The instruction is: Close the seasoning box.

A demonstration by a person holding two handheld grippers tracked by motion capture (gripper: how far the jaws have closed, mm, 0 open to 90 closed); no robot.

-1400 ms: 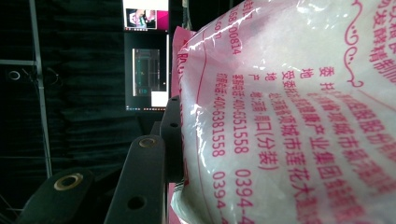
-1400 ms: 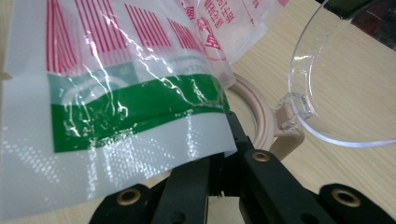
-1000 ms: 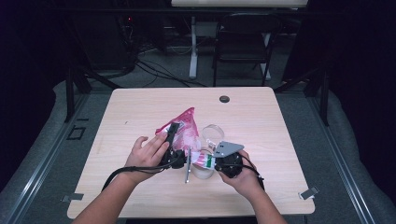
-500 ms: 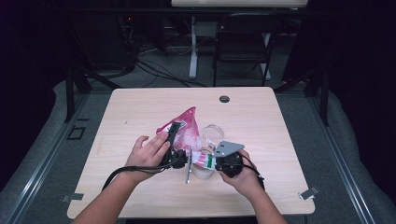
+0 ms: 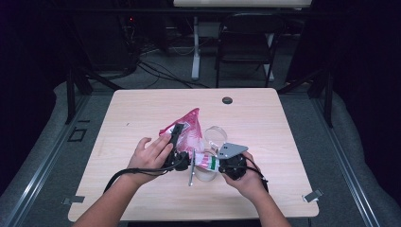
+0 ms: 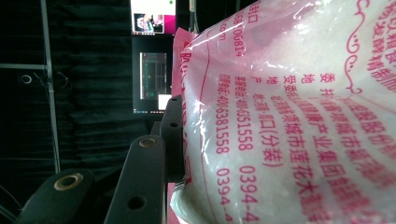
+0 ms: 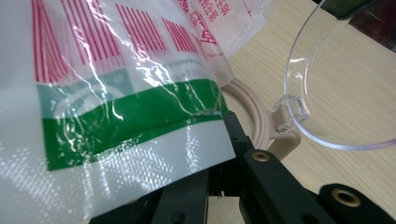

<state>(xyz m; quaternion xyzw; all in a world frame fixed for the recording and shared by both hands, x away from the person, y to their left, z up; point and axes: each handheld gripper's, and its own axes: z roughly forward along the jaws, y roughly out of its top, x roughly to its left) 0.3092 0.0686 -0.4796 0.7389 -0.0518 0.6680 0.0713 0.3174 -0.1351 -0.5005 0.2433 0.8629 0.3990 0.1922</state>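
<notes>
— While both hands sit near the front edge, what does the table [image 5: 142, 113] look like?

— Pale wood grain, square with rounded corners, mostly bare. A small dark round disc [image 5: 227, 100] lies near its far edge. Grey carpet surrounds it, with metal rails along both sides.

— And the room behind?

— Dark. A folding chair [image 5: 246, 45] and a white table leg [image 5: 195, 52] stand beyond the far edge, with cables trailing over the floor. From the left gripper view, lit screens [image 6: 153, 60] glow against black curtains.

— Where is the bag?

— The pink and white plastic bag [image 5: 189, 135] is at the table's middle front, held up between the two grippers. Red print covers its side in the left gripper view [image 6: 289, 121]; a green band runs across its lower end in the right gripper view [image 7: 121, 121].

— How do the tongs stand?

— The left gripper [image 5: 176, 142] is clamped on the bag's pink side, one black jaw pressed against the plastic. The right gripper [image 5: 222, 163] is pinched tight on the green-banded end.

— Anything else close by?

— A clear plastic lid [image 7: 336, 79] on a beige-rimmed container [image 7: 261, 126] sits just beside the right jaws, under the bag.
</notes>
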